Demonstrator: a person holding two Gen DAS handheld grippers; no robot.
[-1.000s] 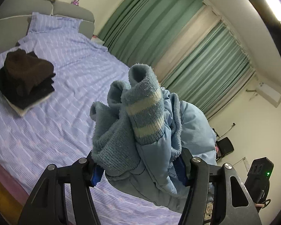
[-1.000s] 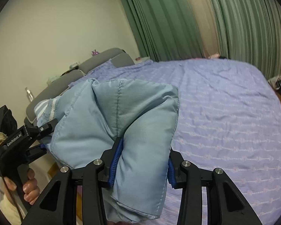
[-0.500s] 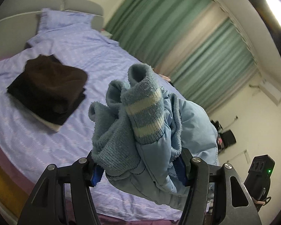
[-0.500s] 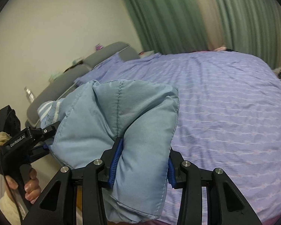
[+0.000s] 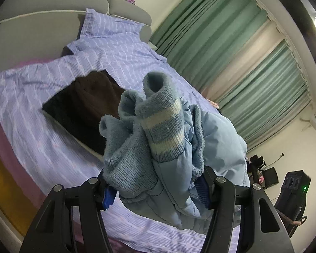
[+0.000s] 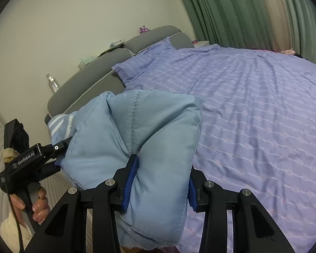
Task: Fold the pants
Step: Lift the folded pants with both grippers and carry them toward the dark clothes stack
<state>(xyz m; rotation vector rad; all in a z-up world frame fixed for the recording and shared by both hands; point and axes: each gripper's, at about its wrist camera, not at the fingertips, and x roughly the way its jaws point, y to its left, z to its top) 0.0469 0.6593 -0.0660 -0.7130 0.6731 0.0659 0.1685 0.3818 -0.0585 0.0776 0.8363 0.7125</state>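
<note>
The folded light-blue padded pants (image 5: 210, 147) hang in the air between both grippers above the purple bed (image 5: 52, 147). My left gripper (image 5: 155, 191) is shut on the end with the knit, white-striped cuffs (image 5: 164, 126). My right gripper (image 6: 158, 181) is shut on the other folded end of the pants (image 6: 153, 139). The left gripper also shows in the right wrist view (image 6: 52, 154), held in a hand at the left.
A stack of dark folded clothes (image 5: 84, 107) lies on the bed below and left of the left gripper. A grey headboard (image 6: 90, 84) and a pillow (image 5: 109, 27) are at the bed's head. Green curtains (image 5: 231, 52) hang beyond the bed. A water bottle (image 6: 52, 84) stands on the headboard.
Both grippers have carried the pants toward the head of the bed. The dark stack now lies closer, just below the left gripper. Both grips are unchanged.
</note>
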